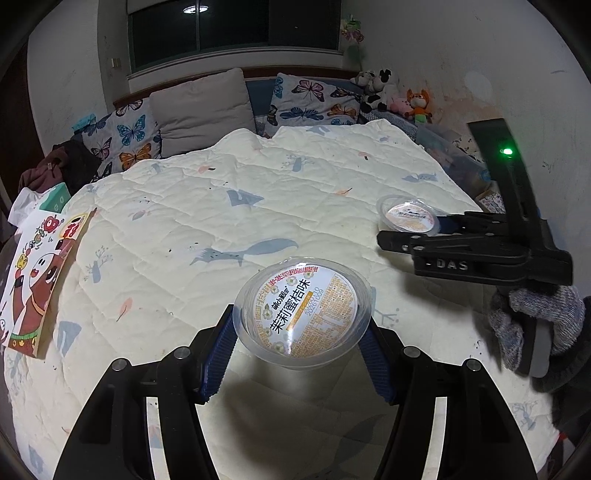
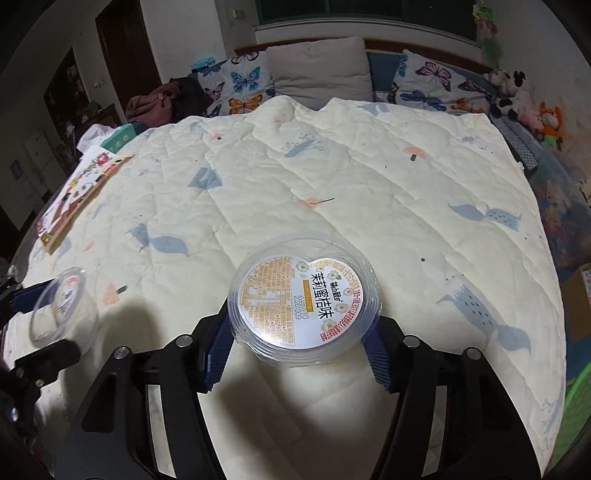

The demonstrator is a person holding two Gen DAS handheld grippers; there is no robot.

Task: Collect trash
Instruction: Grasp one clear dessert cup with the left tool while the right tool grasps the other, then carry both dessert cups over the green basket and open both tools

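Pretty clearly someone's bedroom at home: big bed with a cream quilt [image 1: 258, 192] filling the frame, butterfly pillows [image 1: 314, 98] along the top, stuffed toys [image 1: 395, 94] upper right, dark window [image 1: 232, 33] above.

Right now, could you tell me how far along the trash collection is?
Underway. The left gripper holds one clear plastic jelly cup with a printed lid, and the right gripper grips a second clear lidded jelly cup over the cream quilt. No bin is clearly identifiable; dropping both remains.
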